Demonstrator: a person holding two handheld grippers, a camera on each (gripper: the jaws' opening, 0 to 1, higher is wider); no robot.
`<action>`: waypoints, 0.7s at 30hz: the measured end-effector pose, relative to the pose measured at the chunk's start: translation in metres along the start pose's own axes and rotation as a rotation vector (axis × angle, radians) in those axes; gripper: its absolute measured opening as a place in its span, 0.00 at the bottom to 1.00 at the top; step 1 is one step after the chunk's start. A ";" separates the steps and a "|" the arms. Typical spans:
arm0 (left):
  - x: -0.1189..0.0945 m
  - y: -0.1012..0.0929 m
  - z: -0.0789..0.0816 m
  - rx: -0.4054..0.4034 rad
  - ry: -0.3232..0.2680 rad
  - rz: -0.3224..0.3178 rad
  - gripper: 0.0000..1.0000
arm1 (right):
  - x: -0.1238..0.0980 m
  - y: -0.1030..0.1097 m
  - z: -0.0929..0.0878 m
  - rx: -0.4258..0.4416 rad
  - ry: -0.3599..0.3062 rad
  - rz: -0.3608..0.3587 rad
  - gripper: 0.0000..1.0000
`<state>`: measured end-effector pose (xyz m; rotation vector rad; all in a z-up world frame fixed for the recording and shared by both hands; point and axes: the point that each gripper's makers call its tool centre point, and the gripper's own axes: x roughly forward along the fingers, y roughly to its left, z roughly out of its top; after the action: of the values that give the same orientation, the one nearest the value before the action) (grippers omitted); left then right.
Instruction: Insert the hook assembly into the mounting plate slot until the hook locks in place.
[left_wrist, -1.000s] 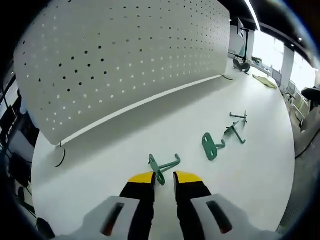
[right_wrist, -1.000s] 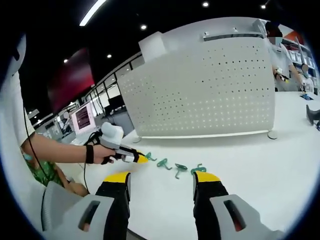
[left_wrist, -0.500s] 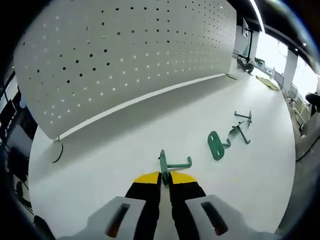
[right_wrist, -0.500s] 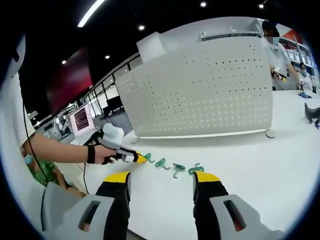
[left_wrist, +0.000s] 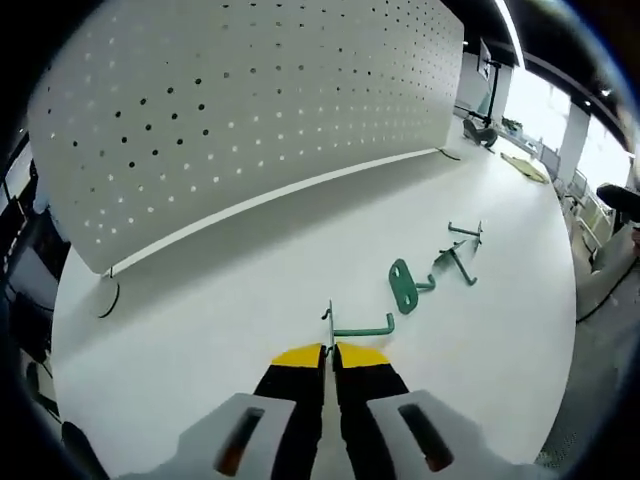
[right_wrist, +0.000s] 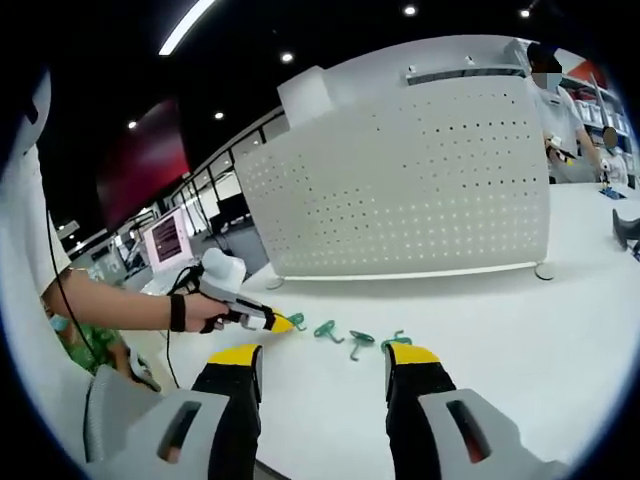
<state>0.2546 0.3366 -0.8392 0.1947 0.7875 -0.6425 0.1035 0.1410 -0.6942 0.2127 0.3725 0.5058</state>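
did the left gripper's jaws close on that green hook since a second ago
Yes. The left gripper now pinches the green hook, which stands up off the white table; a second ago the jaws were apart around it.

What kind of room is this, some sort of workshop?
Probably a lab or open-plan workspace: a white table carries a tall perforated panel and green metal hooks, with ceiling strip lights, a monitor and another person behind.

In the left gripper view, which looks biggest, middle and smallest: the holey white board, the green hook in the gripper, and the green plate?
1. Pegboard, by far the biggest.
2. Green hook, held in the shut left gripper.
3. Green plate.
Hook and plate look close in size; the hook sits nearer the camera, so that order is unsure.
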 end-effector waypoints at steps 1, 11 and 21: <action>-0.001 -0.002 0.000 -0.004 0.000 -0.002 0.04 | 0.000 0.000 0.000 -0.001 0.000 0.002 0.50; -0.017 -0.024 0.011 -0.021 -0.061 -0.039 0.04 | -0.001 0.005 0.005 -0.003 -0.019 0.019 0.49; -0.034 -0.044 0.009 -0.068 -0.111 -0.074 0.04 | -0.001 0.009 0.010 -0.010 -0.033 0.041 0.48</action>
<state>0.2152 0.3136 -0.8058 0.0675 0.7107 -0.6893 0.1023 0.1473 -0.6820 0.2187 0.3337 0.5438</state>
